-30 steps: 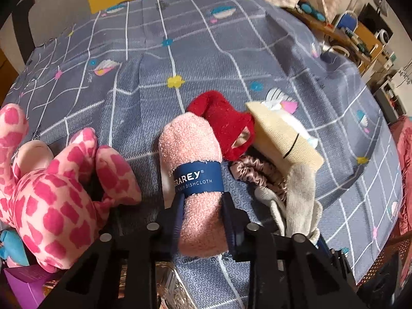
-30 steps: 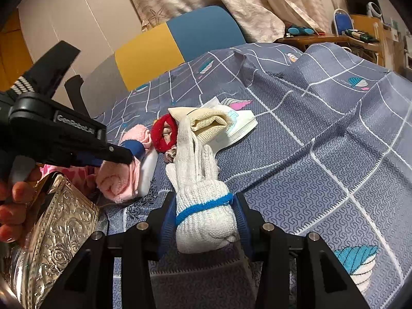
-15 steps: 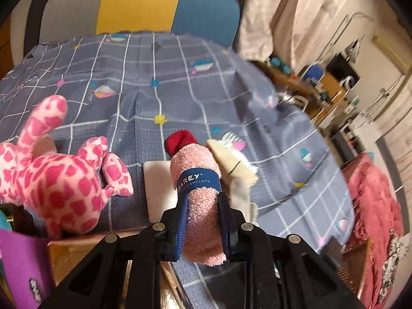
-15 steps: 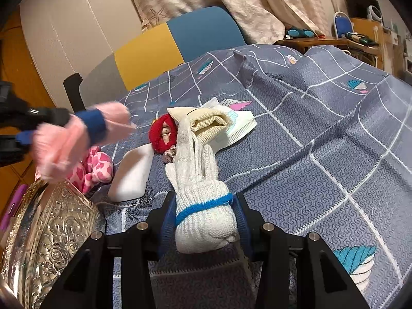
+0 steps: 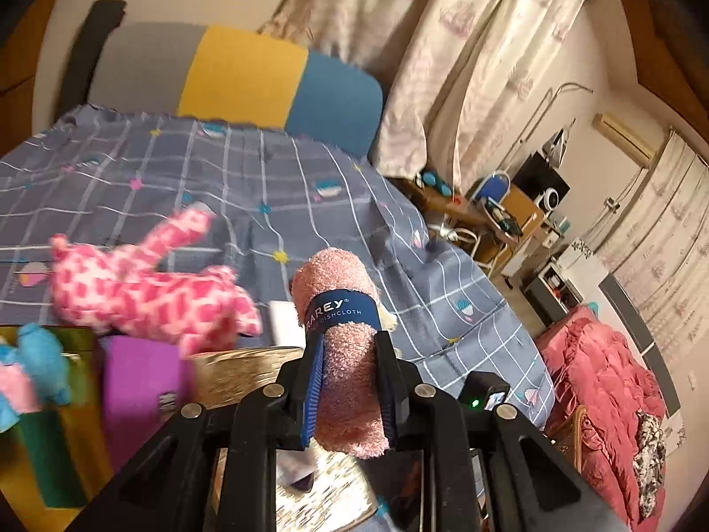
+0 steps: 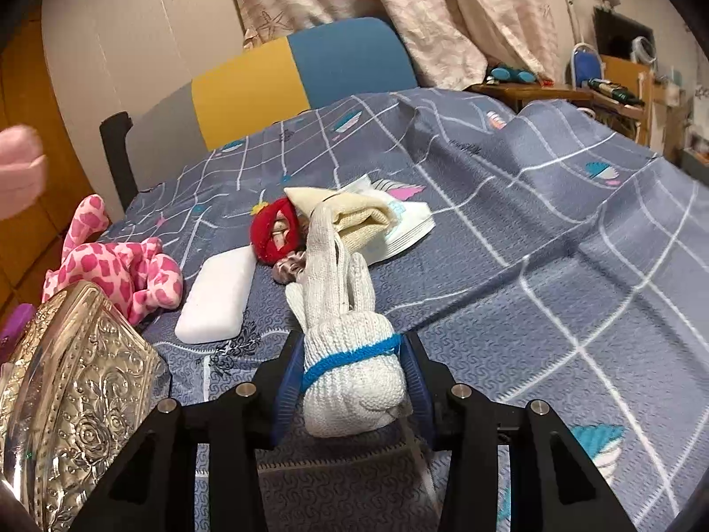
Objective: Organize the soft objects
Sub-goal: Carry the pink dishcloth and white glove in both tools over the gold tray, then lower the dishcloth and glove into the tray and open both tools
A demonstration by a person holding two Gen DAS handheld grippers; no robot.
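Left tongs pinch a rolled pink dishcloth, its lower end hidden; right tongs clamp a white knit glove; left of them, blurred, perhaps a purple box

Warm, dim indoor light; the left wrist view smears with motion blur, worst at the pink toy; the right view stays sharp; fisheye edges bend and darken.

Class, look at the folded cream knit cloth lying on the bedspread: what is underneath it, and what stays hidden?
Under the cream knit cloth lies a flat white stack of folded sheets, its edges and a printed corner showing. The rest of the stack is covered.
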